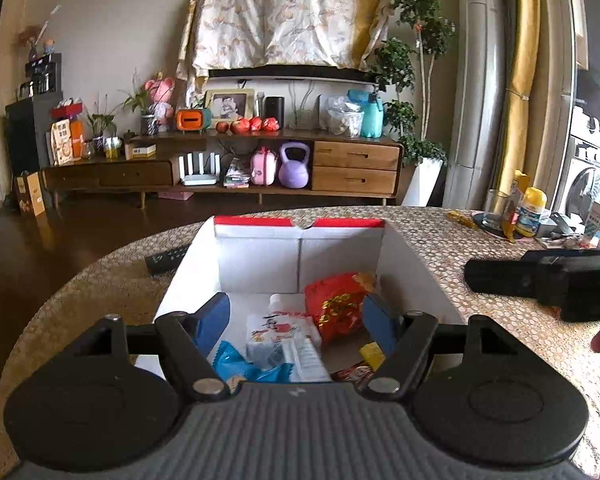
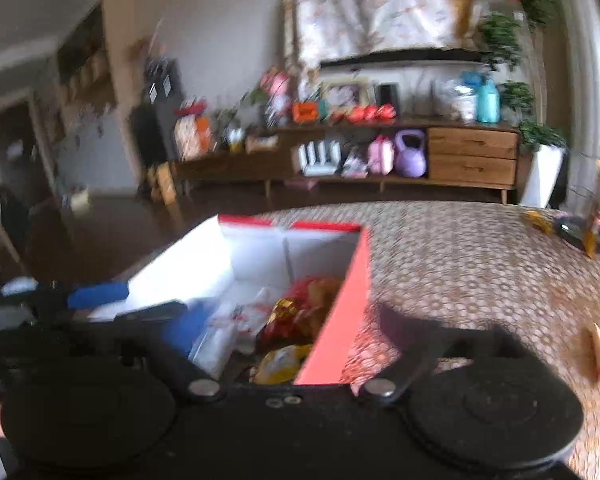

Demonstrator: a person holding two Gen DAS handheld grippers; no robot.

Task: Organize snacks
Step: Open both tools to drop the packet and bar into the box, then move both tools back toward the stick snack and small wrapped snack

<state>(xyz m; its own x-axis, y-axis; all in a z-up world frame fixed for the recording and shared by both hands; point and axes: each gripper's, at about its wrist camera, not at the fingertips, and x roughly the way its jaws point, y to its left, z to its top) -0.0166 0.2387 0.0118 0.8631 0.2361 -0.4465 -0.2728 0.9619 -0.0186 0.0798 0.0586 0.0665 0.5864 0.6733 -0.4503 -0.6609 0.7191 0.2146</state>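
A red box with white inside walls [image 1: 260, 256] stands on the table and holds several snacks: a red packet [image 1: 338, 304], a white packet [image 1: 284, 332], a blue packet [image 1: 236, 360] and a yellow one [image 1: 372, 354]. My left gripper [image 1: 296, 320] hangs open and empty over the box, blue fingers [image 1: 212, 320] spread. My right gripper [image 2: 284, 320] is open at the box's right wall [image 2: 340, 312]; the view is blurred. The red packet [image 2: 300, 312] and a yellow packet [image 2: 280, 364] show there. The right gripper also shows in the left wrist view [image 1: 540, 280].
The table has a patterned beige cloth [image 1: 460, 240]. A glass, a yellow-capped bottle [image 1: 530, 212] and small items stand at its far right. A remote [image 1: 164, 258] lies left of the box. A small wrapped item [image 2: 598, 352] lies right on the cloth.
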